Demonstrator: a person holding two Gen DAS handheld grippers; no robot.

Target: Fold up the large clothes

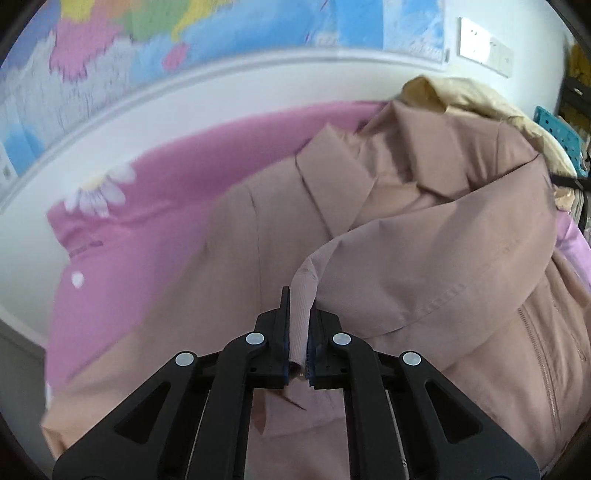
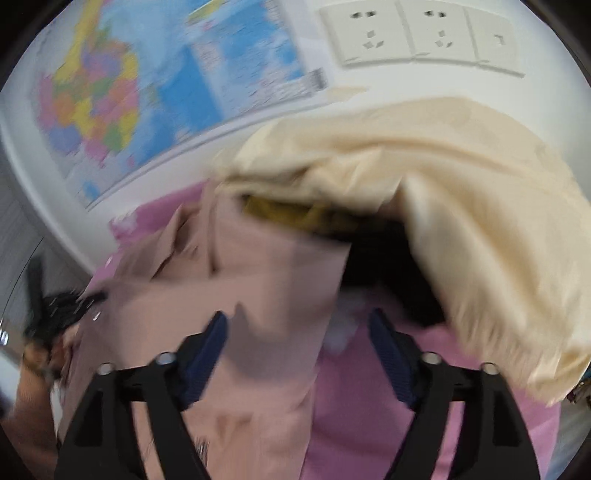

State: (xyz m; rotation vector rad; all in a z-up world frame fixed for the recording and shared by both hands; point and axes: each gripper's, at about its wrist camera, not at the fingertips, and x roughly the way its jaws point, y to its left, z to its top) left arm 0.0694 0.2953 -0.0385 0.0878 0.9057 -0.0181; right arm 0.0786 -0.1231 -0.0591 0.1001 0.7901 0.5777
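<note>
1. Pink floral bedsheet (image 1: 122,236) covers the surface at left, below the wall map (image 1: 110,40).
2. Dusty-pink jacket (image 1: 424,229) lies spread on the bedsheet, collar toward the wall.
3. Left gripper (image 1: 300,332) is clamped on the jacket's ribbed cuff (image 1: 303,295), sleeve lifted.
4. Right gripper (image 2: 297,350) stands with jaws apart over the jacket edge, gripping nothing.
5. Cream fabric (image 2: 461,206) lies heaped at right, under the wall sockets (image 2: 417,33).

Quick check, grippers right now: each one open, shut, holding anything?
Left gripper: shut on the ribbed cuff of the dusty-pink jacket.
Right gripper: open, holding nothing, over the jacket.
</note>
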